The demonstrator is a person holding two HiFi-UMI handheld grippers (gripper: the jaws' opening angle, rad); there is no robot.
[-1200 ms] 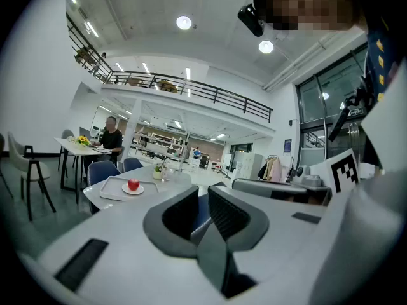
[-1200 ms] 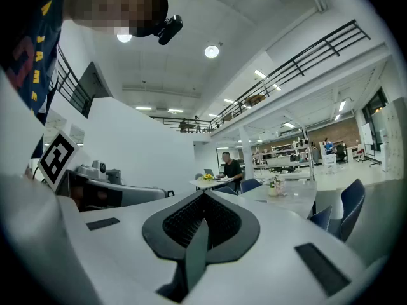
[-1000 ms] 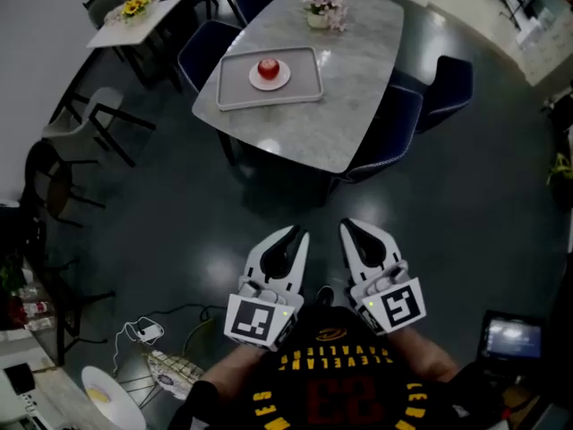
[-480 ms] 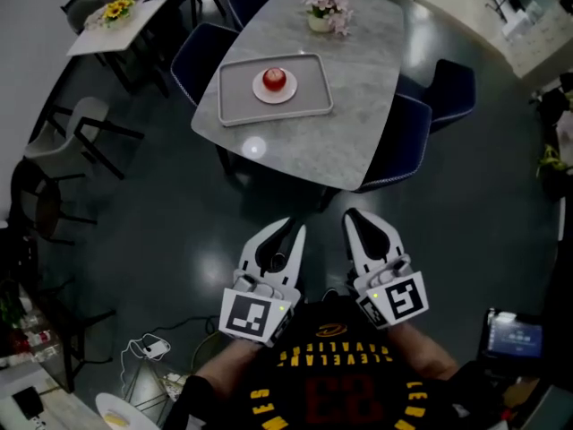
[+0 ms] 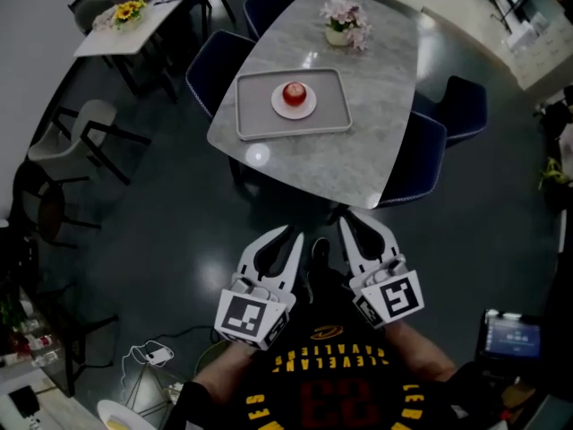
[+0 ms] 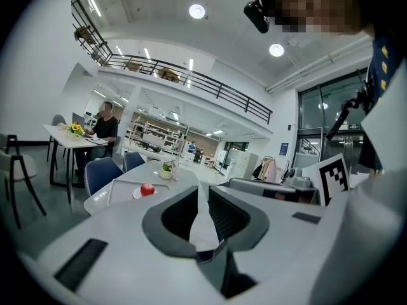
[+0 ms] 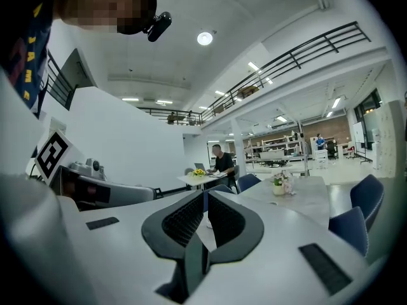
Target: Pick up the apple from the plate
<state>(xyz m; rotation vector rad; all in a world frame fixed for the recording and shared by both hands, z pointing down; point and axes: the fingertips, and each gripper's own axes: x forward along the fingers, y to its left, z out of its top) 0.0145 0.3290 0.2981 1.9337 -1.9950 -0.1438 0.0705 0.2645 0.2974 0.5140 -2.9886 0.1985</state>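
Both tools hang low in the head view, well apart from the table: left gripper [image 5: 298, 236] at lower centre and right gripper [image 5: 349, 219] just beside it, each pointing up the frame with its marker cube nearest the wearer. Seen in its own view, the left gripper [image 6: 203, 189] has its jaws a narrow gap apart with nothing between them. The right gripper [image 7: 206, 194] shows an even slimmer slit in its view and is likewise empty. The red apple [image 5: 294, 92] sits in the upper middle of the head view, resting on a small white plate [image 5: 279, 106]. That plate lies near the centre of a grey rectangular tray [image 5: 255, 119]. In the left gripper view the apple [image 6: 147, 189] appears small at left of the jaws, upright on the plate. The tray rests on the near left part of a pale marble-look table [image 5: 358, 141]. A small pot of pink flowers [image 5: 340, 21] stands at the table's far end, well apart from the tray. Dark blue chairs ring the table, one at its left [image 5: 215, 61] and two at its right [image 5: 425, 155]. At upper left stands a second, lighter table [image 5: 98, 38] bearing yellow flowers [image 5: 130, 12]. A person [image 6: 105, 127] sits at that table. Under everything lies a dark glossy floor [image 5: 179, 222].
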